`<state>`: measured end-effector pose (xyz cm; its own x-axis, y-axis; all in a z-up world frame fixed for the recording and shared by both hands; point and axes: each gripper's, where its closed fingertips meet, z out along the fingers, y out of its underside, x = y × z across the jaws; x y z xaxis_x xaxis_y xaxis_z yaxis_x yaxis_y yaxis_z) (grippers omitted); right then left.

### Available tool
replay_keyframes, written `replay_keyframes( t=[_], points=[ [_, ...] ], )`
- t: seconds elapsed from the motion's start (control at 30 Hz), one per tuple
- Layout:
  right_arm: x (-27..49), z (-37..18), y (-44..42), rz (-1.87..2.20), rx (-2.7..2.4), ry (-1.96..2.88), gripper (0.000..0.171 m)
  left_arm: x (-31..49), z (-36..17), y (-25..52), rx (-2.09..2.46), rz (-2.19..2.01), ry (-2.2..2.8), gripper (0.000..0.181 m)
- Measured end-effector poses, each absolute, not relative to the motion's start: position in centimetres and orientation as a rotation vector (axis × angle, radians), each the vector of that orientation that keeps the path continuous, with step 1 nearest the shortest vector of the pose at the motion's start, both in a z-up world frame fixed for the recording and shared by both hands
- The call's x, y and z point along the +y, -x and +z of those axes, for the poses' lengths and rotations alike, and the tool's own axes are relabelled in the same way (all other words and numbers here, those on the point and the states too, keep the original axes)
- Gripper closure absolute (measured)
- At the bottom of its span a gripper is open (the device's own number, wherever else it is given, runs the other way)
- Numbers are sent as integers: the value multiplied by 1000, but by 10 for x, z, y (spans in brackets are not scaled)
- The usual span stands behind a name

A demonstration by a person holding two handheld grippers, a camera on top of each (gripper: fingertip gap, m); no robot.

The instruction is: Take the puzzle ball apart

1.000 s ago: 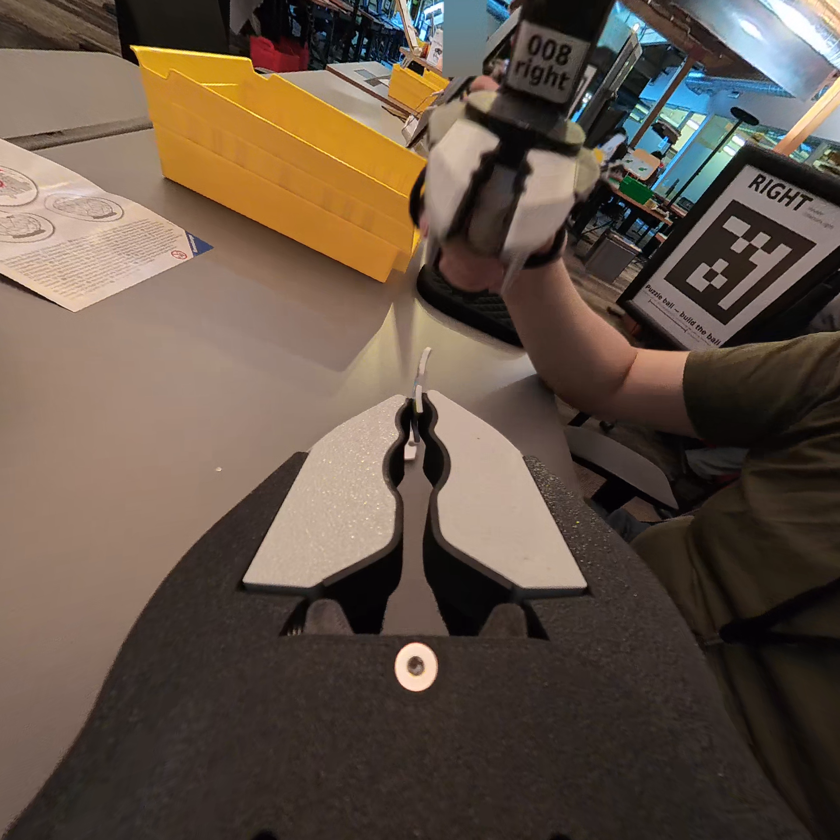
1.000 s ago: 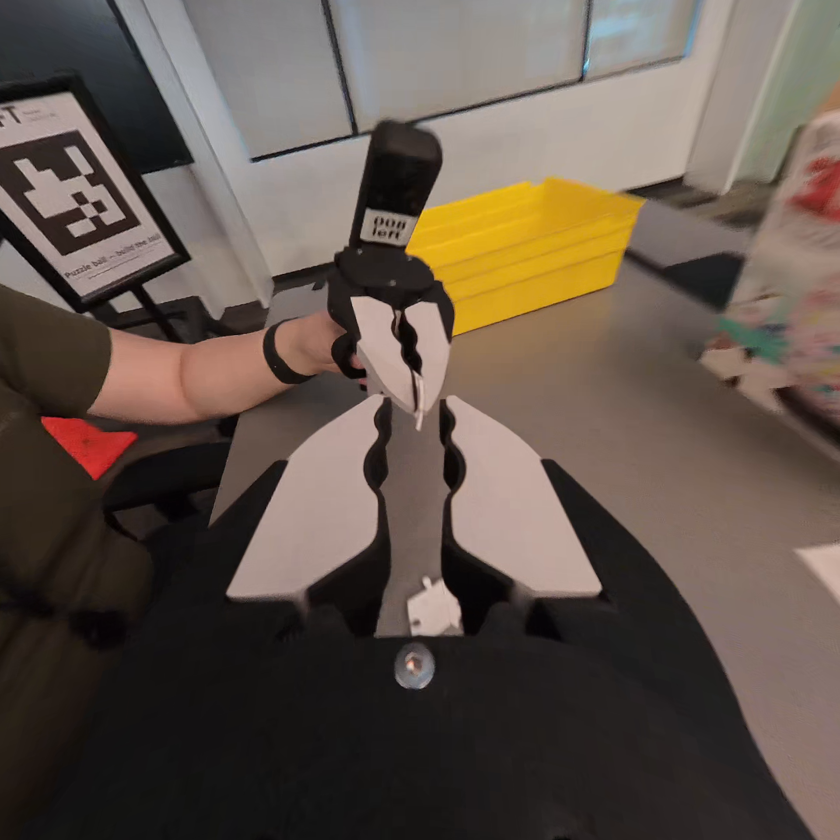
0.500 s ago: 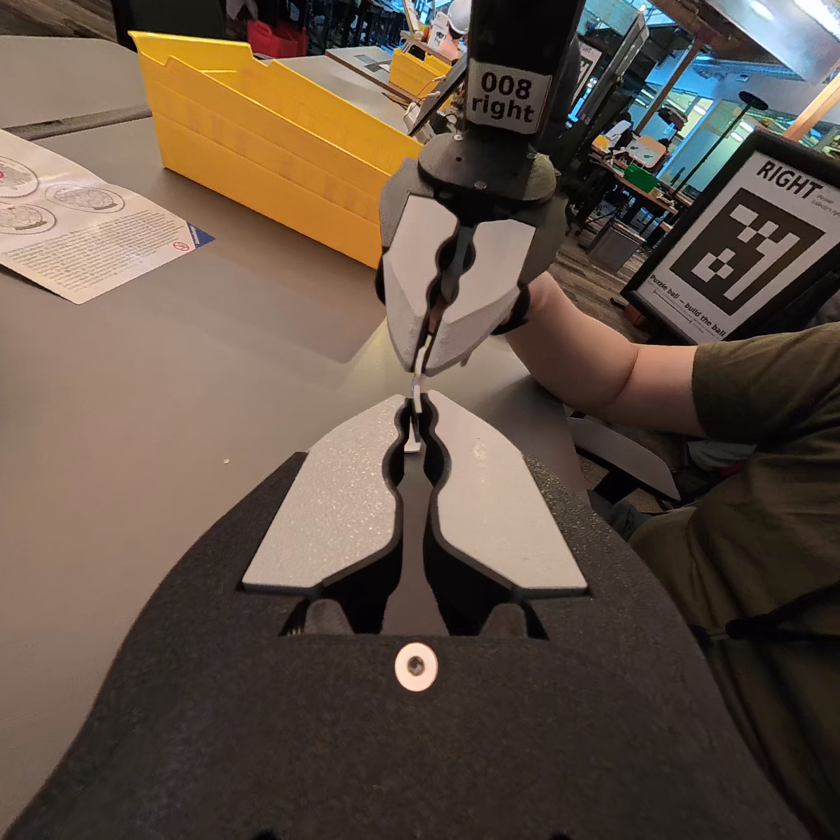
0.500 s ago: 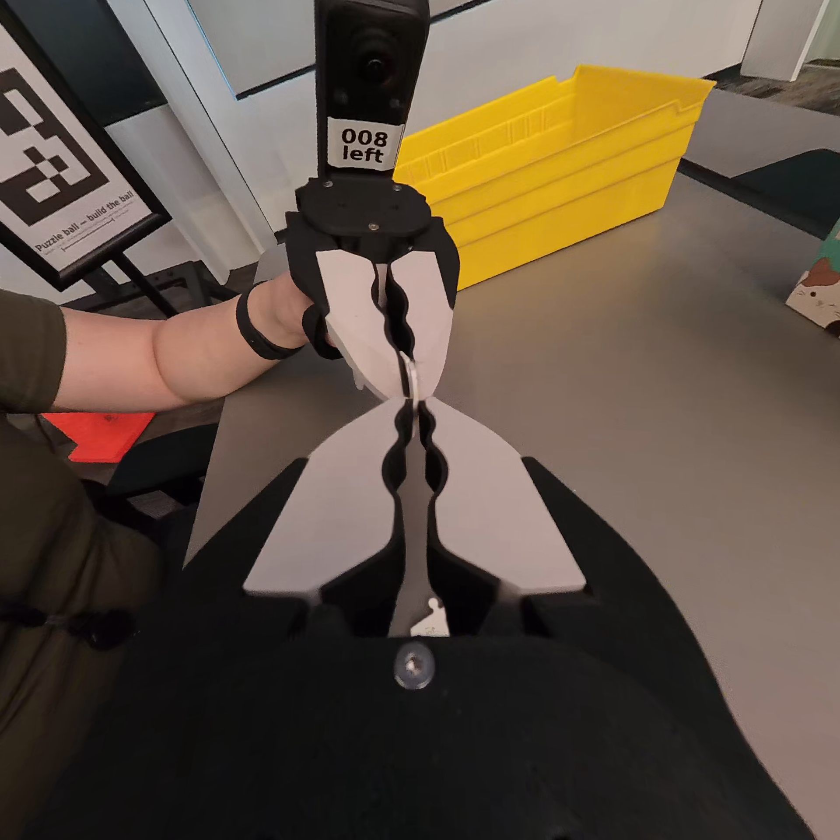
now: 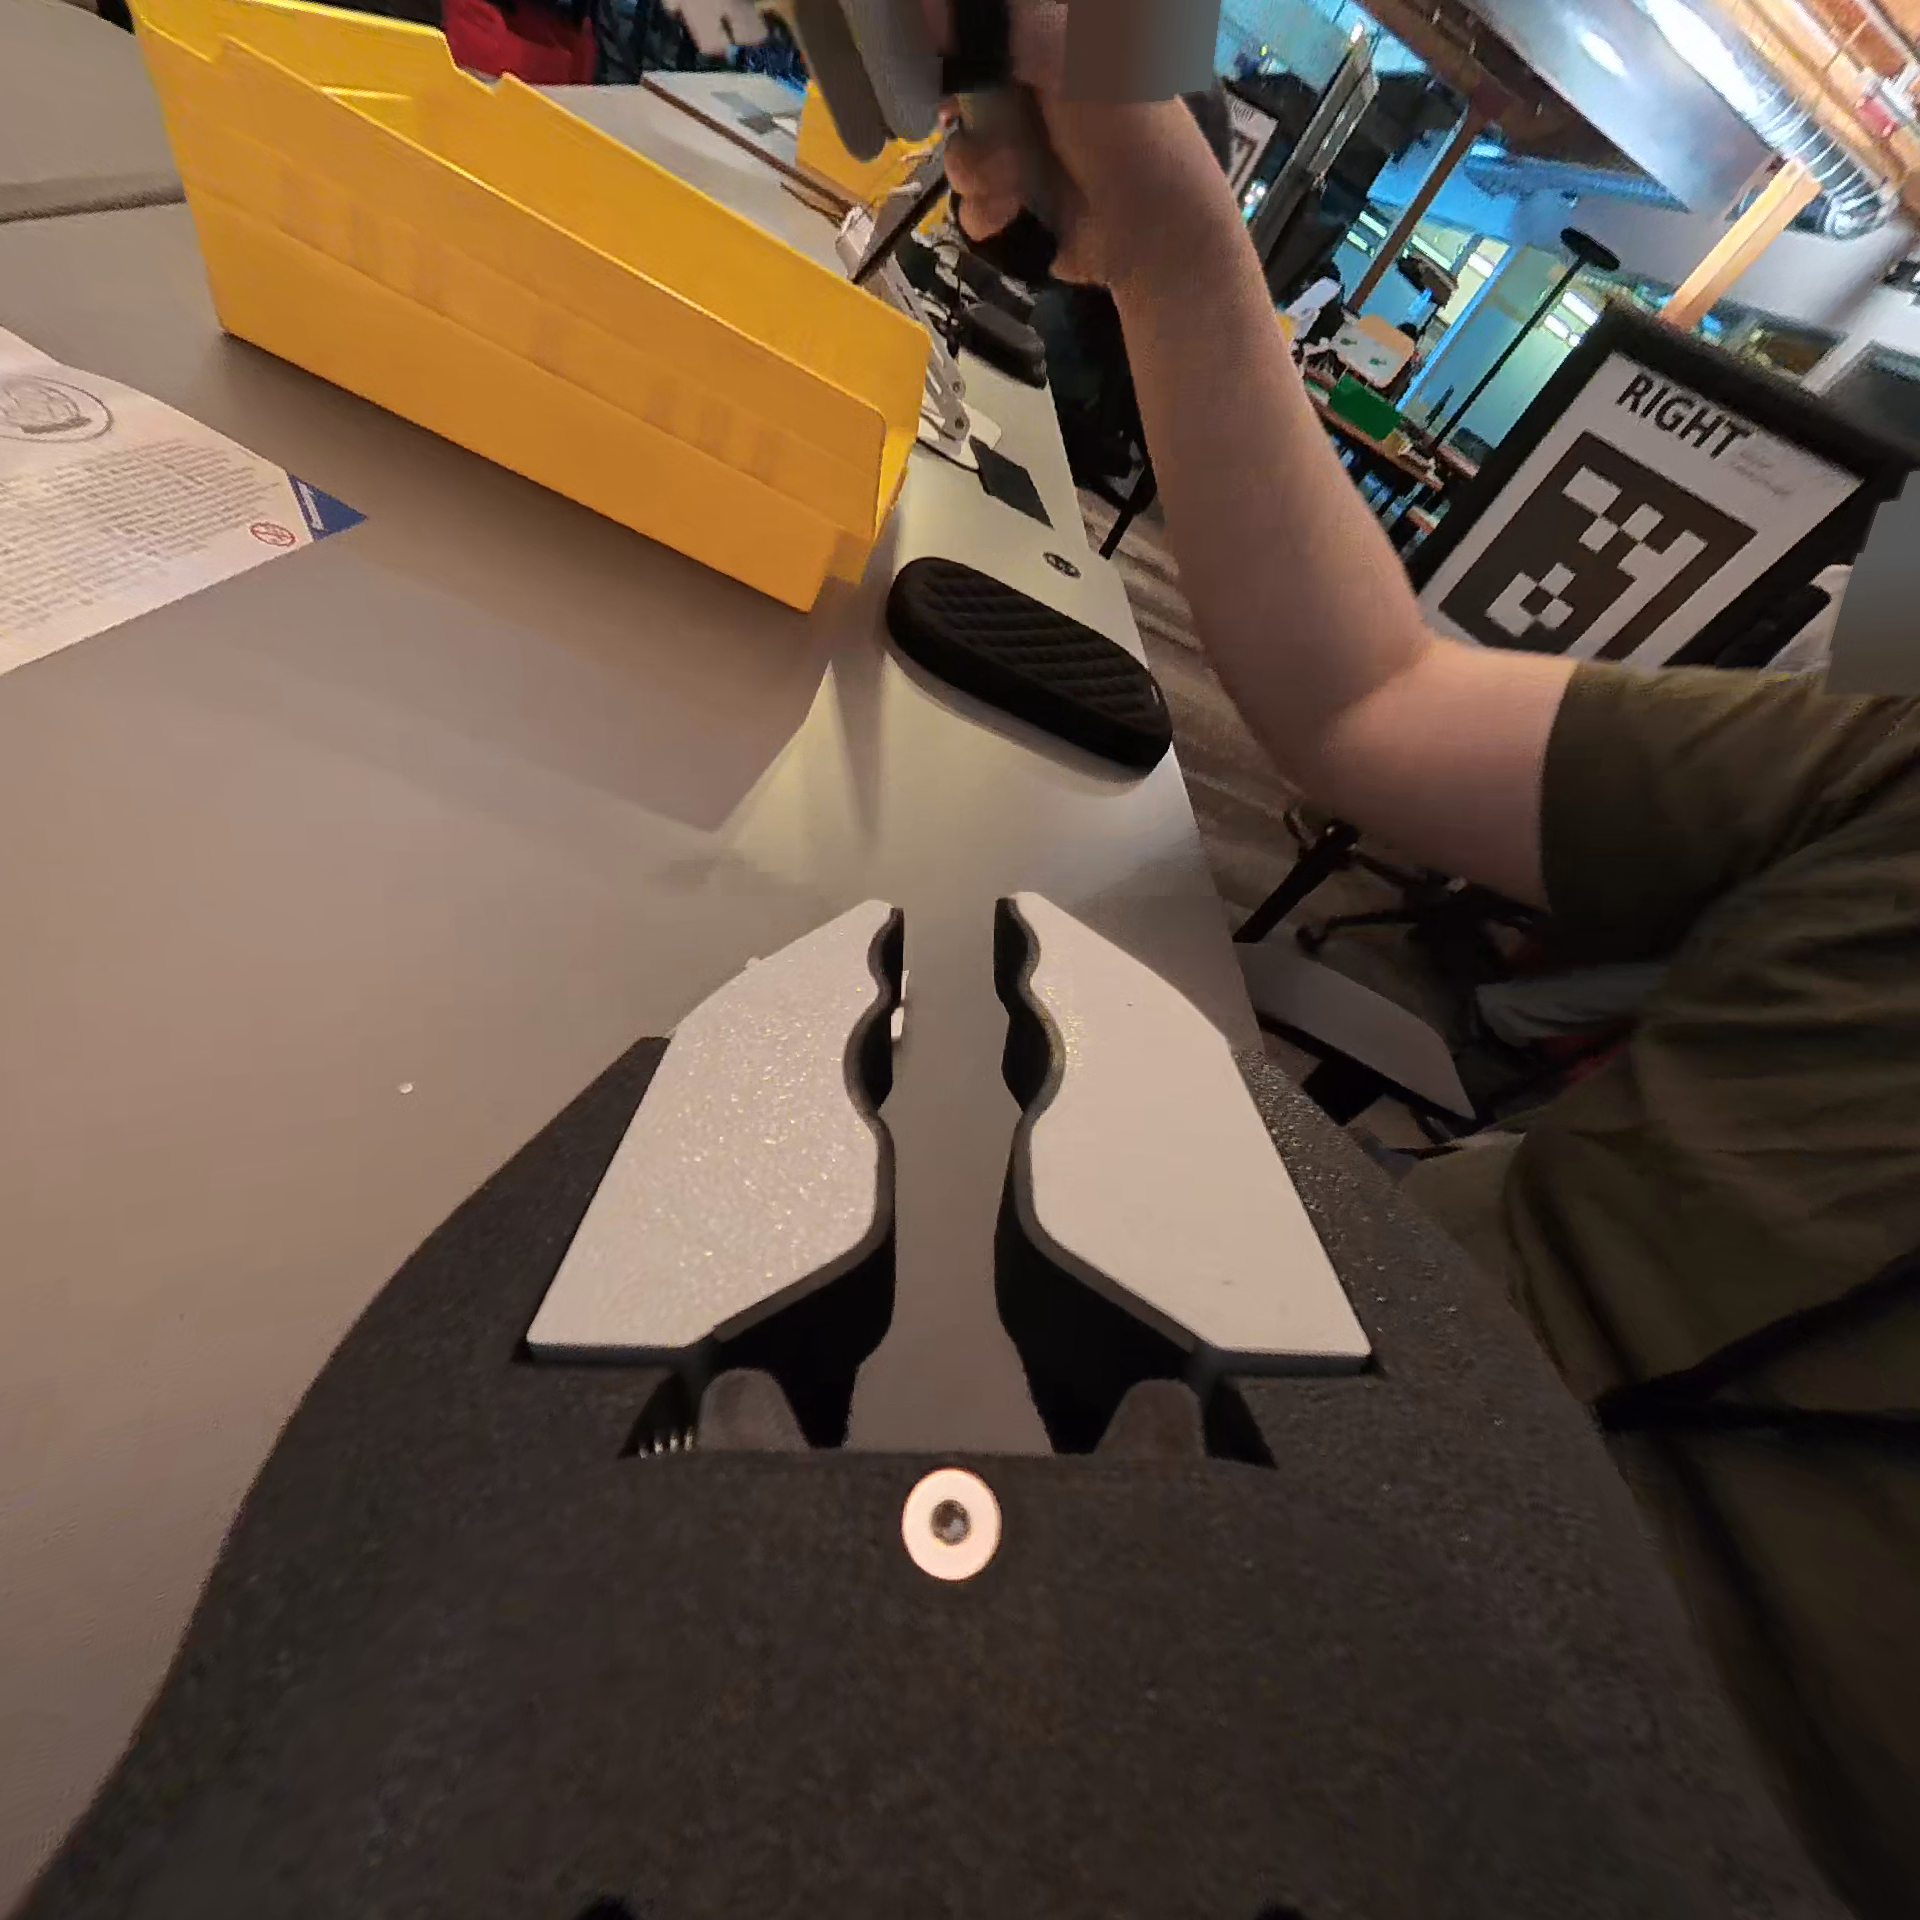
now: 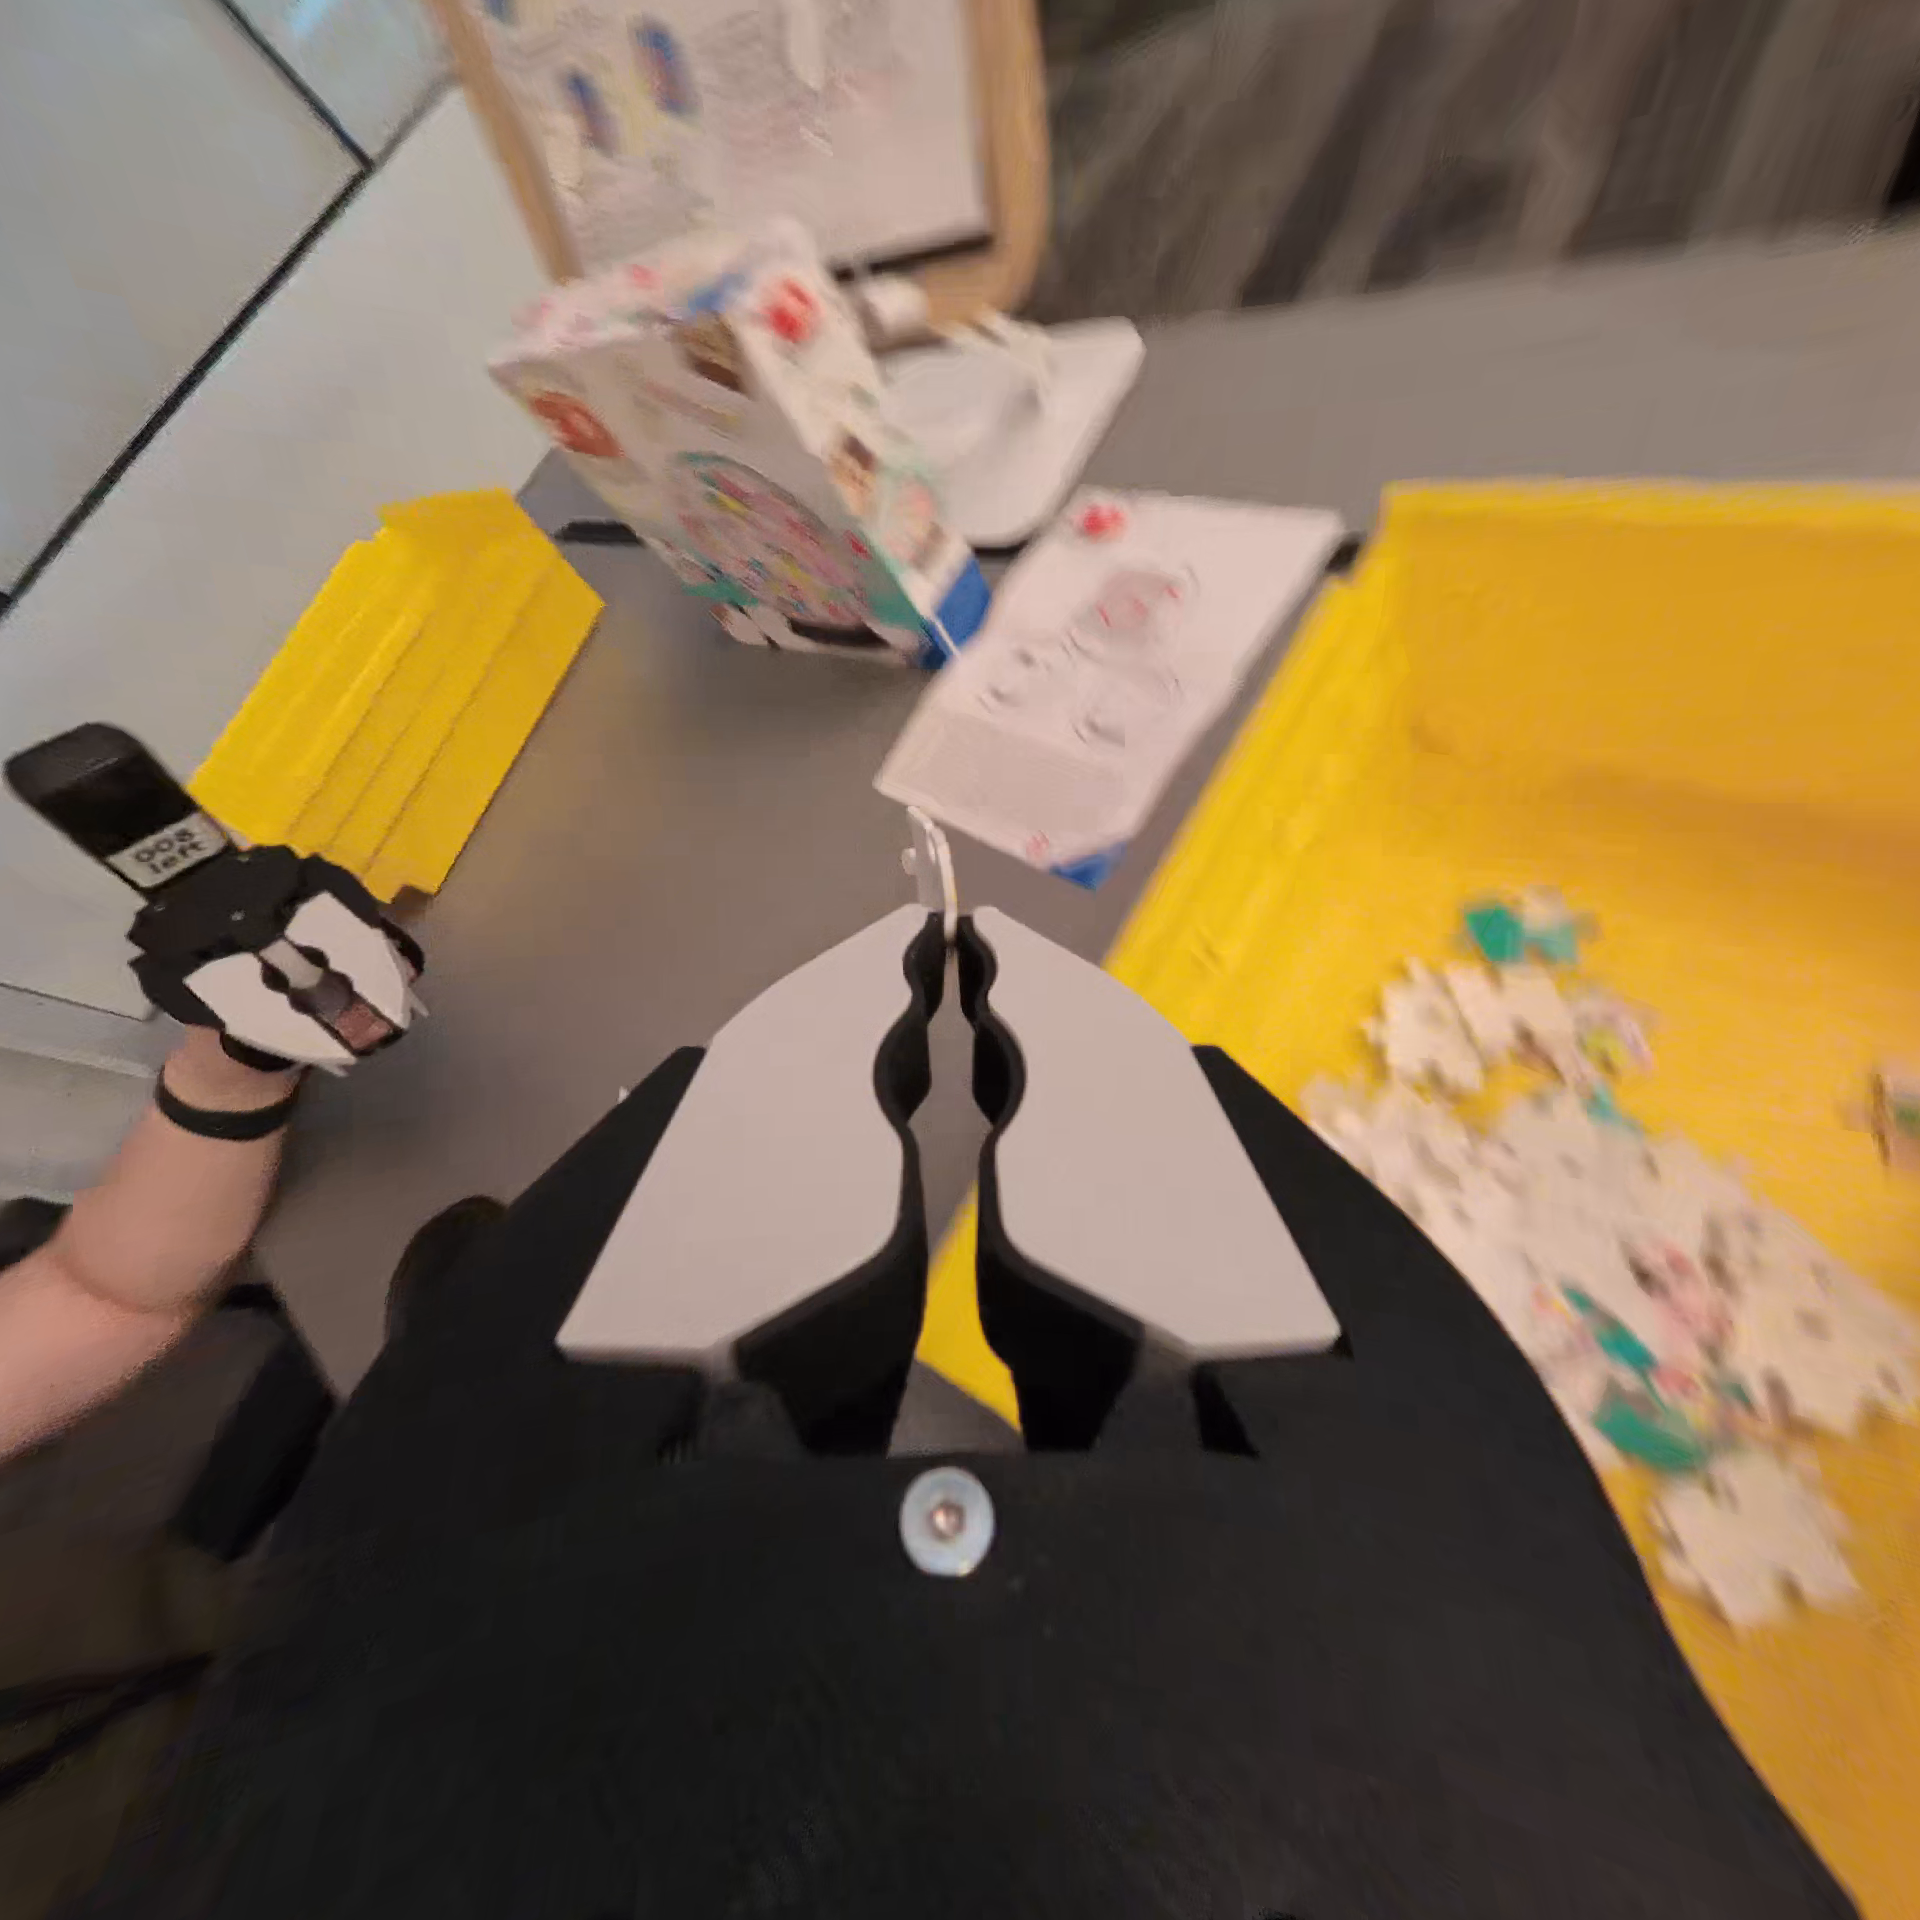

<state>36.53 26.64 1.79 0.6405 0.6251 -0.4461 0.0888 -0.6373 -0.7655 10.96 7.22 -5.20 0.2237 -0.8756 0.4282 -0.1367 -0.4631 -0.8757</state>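
In the right wrist view my right gripper (image 6: 948, 920) is shut on a thin white puzzle piece (image 6: 928, 857), seen edge-on and sticking out past the fingertips. It hangs over the grey table (image 6: 665, 831), beside a yellow bin (image 6: 1621, 748) holding several loose puzzle pieces (image 6: 1538, 1153). My left gripper (image 5: 948, 914) is open above the table. A small white sliver (image 5: 898, 1006) shows at its left finger's inner edge; I cannot tell what it is. The left gripper also shows at the left of the right wrist view (image 6: 312, 997). The right gripper (image 5: 883, 62) is blurred at the top of the left wrist view.
In the left wrist view, a yellow bin (image 5: 520, 312), a printed leaflet (image 5: 125, 499) and a black pad (image 5: 1029, 660) lie on the table, with a sign (image 5: 1621, 520) beyond its edge. In the right wrist view, a puzzle box (image 6: 748, 468), a leaflet (image 6: 1112, 686) and a second yellow bin (image 6: 395, 696). The grippers' ends are close to 35 cm from one another.
The grippers met tip to tip on the white piece. The right shut on it and the left opened. The right then swung away with the piece toward the bin of loose pieces.
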Motion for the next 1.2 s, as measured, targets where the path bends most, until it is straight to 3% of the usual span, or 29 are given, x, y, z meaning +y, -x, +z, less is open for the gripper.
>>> replay_keyframes(
  t=[0.17,0.53,0.6,0.7,0.83,0.9,1.07,1.2],
  points=[
    [276,-47,-427,928,-421,2390,168,70,-57,-113,976,-1255,1803,167],
    [278,-110,-458,651,-472,2658,166,67,-74,-119,1034,-1232,1865,169],
    [279,-111,-464,609,-501,2657,154,67,-75,-118,1043,-1214,1866,169],
    [279,-81,-461,549,-512,2495,152,67,-73,-117,1042,-1204,1862,169],
    [238,-7,-378,597,-760,2010,140,71,-70,-113,1020,-1193,1858,169],
    [189,2,-309,703,-1012,1789,127,73,-70,-111,1009,-1193,1862,169],
    [83,-69,-184,1031,-1448,1580,123,76,-68,-105,982,-1197,1857,169],
    [74,-120,-161,813,-1626,1589,107,76,-66,-104,977,-1208,1854,169]
  ],
)
